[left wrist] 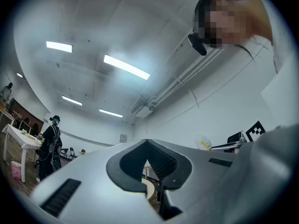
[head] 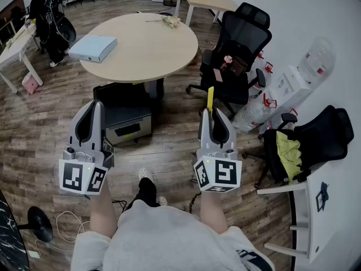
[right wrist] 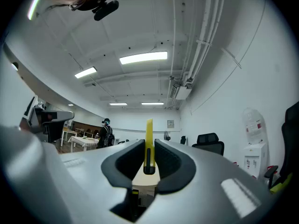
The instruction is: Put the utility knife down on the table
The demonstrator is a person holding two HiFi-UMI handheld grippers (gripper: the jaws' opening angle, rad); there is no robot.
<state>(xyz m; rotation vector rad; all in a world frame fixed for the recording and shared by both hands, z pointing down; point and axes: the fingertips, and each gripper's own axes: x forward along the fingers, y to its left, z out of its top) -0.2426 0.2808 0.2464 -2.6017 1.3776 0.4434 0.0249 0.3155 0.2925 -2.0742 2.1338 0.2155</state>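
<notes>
In the head view my right gripper (head: 211,113) is held in the air above the wooden floor. It is shut on a yellow utility knife (head: 210,97) that sticks out past its fingertips toward the round table (head: 163,52). The right gripper view shows the knife (right wrist: 149,129) upright between the dark pads (right wrist: 168,164) of my right gripper (right wrist: 149,143). My left gripper (head: 96,104) hangs level with it on the left, shut, nothing in it. In its own view the left gripper (left wrist: 147,142) points upward at the ceiling, tips together.
On the round table lie a light blue box (head: 93,48) and a small bunch of flowers (head: 170,21). A black cabinet (head: 125,116) stands under the table's near edge. Black office chairs (head: 240,55) and a water dispenser (head: 293,83) stand right. A person (head: 46,18) stands far left.
</notes>
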